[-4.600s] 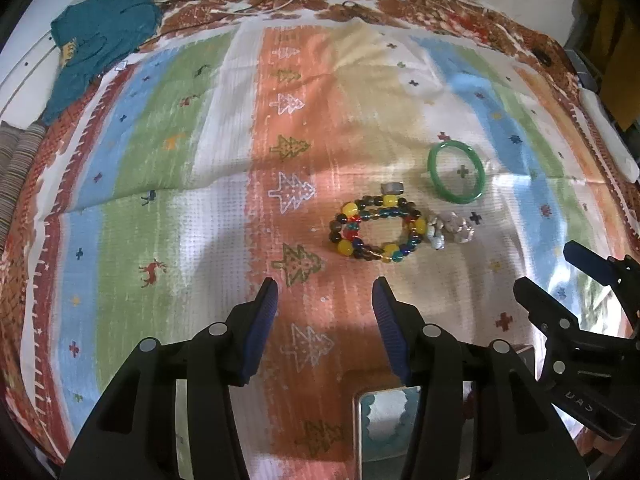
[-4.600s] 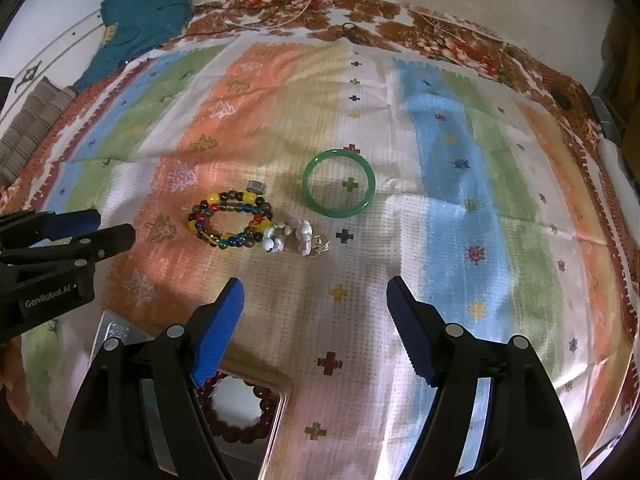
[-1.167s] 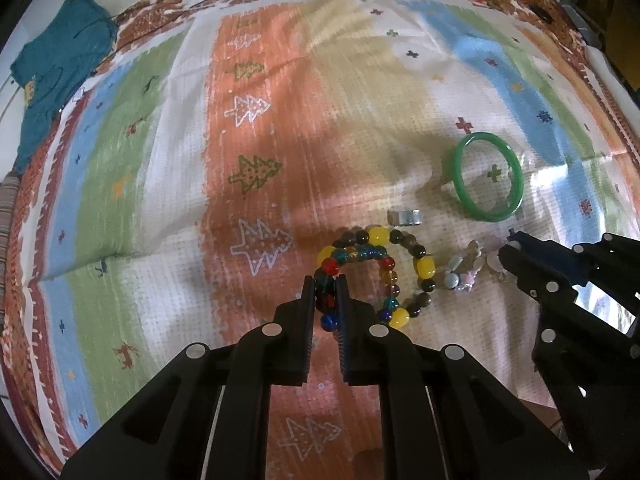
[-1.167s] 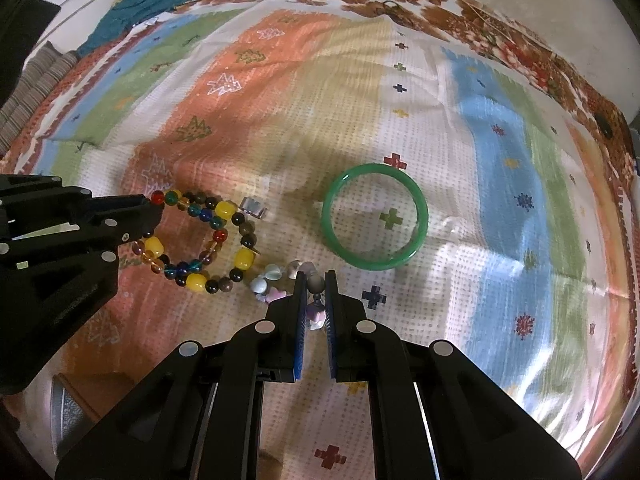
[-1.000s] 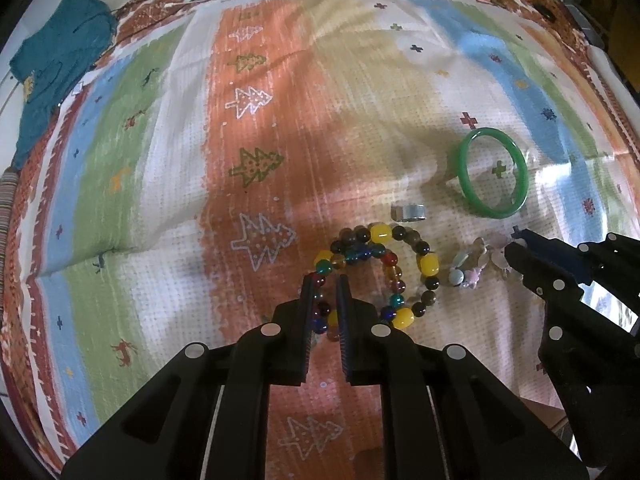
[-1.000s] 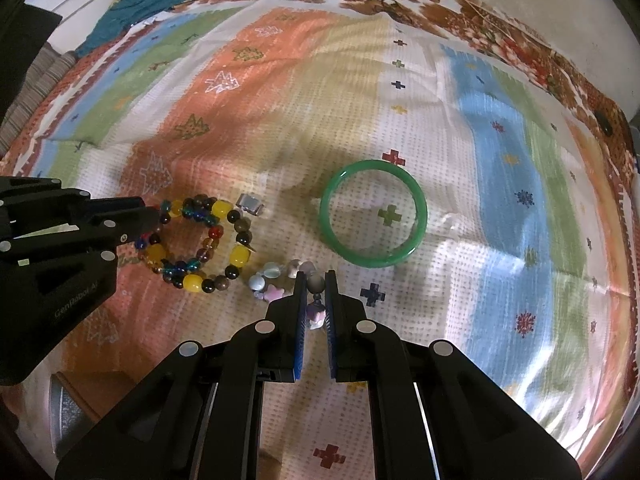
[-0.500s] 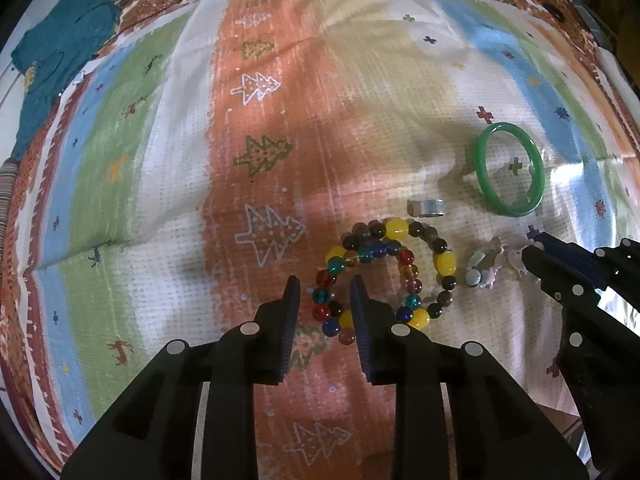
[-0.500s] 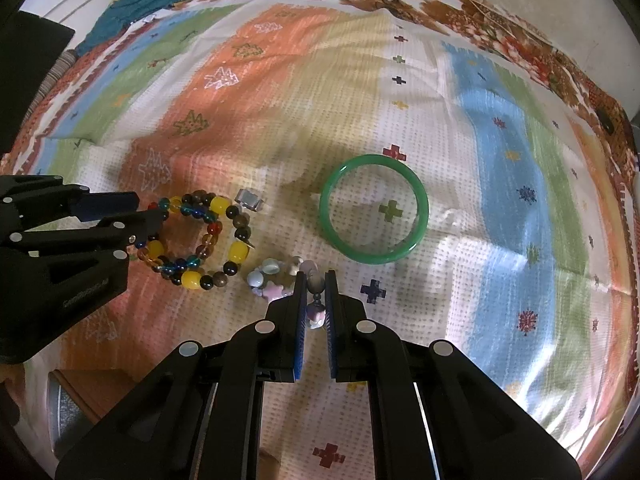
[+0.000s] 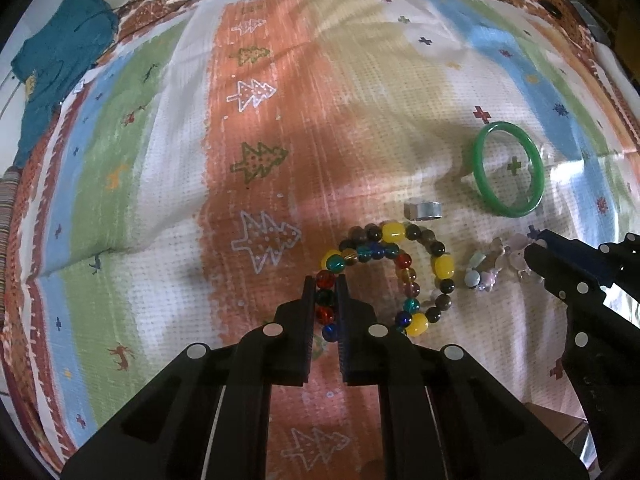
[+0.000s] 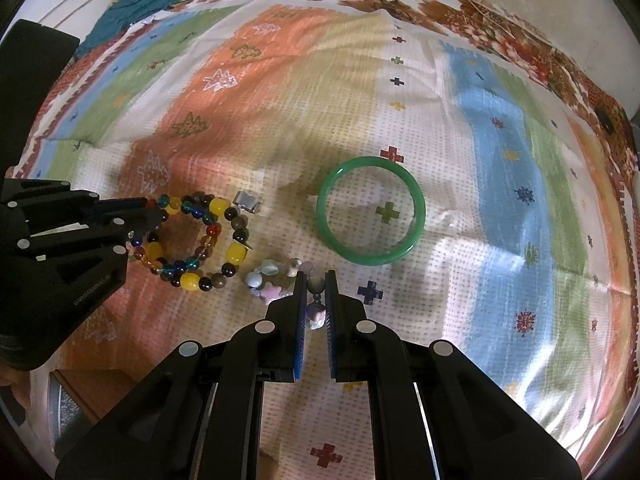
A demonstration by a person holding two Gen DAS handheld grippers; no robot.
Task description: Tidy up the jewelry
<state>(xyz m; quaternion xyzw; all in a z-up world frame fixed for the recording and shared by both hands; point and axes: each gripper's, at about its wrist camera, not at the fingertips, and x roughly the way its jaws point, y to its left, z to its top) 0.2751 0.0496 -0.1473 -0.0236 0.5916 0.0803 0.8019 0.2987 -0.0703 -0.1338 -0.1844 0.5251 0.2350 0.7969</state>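
Left gripper (image 9: 325,280) reclosed on beaded bracelet (image 9: 384,276), near beads hidden.

The left gripper (image 9: 325,284) reached forward and low over the cloth, its two black fingers (image 9: 307,300) drawn close together and pinched on the near edge of the bead bracelet (image 9: 384,276) — beads showed in the narrow gap. The right gripper (image 10: 316,280) sat just beside it on the right, likewise low, fingers (image 10: 299,292) nearly closed around the pale charm bracelet (image 10: 276,278). In the right wrist view, the left gripper entered from the left edge — both pointed the same way.
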